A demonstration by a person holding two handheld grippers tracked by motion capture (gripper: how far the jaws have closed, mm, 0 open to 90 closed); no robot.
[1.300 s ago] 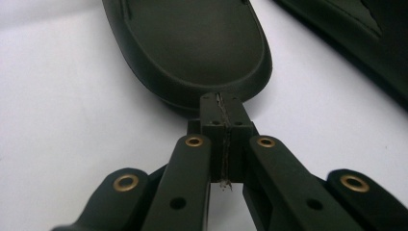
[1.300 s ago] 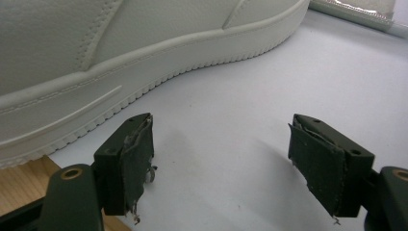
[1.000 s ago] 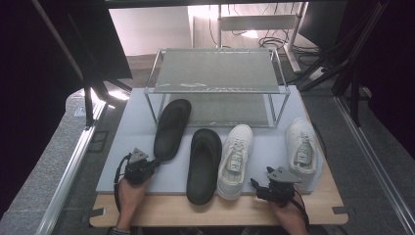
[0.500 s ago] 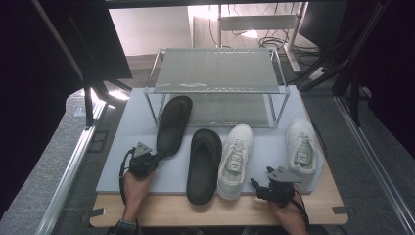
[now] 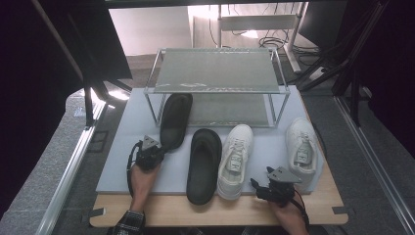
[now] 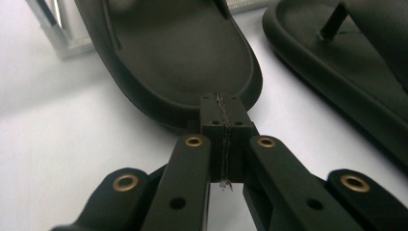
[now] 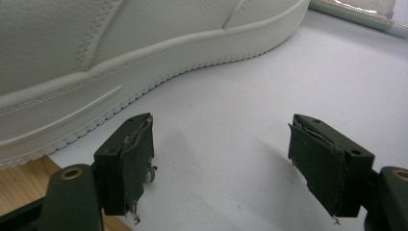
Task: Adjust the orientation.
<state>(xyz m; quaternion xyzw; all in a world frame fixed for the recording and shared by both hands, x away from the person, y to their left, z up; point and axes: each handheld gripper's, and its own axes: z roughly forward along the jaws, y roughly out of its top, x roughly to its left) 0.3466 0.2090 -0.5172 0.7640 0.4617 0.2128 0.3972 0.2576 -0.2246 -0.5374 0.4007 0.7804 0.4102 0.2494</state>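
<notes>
Now L gripper point(image 6: 225, 120), jaws shut empty, nudges the black sandal point(image 5: 175, 120) heel toward rack point(image 5: 215, 73); R gripper point(image 7: 221, 159) open near mat's front-right corner.

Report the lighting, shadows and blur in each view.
High view: bright glare behind the rack, dark surroundings. Left gripper view: black sandal and shut left gripper sharp, rack leg blurred. Right gripper view: open right gripper throws soft shadows on the mat; white sneaker evenly lit.
</notes>
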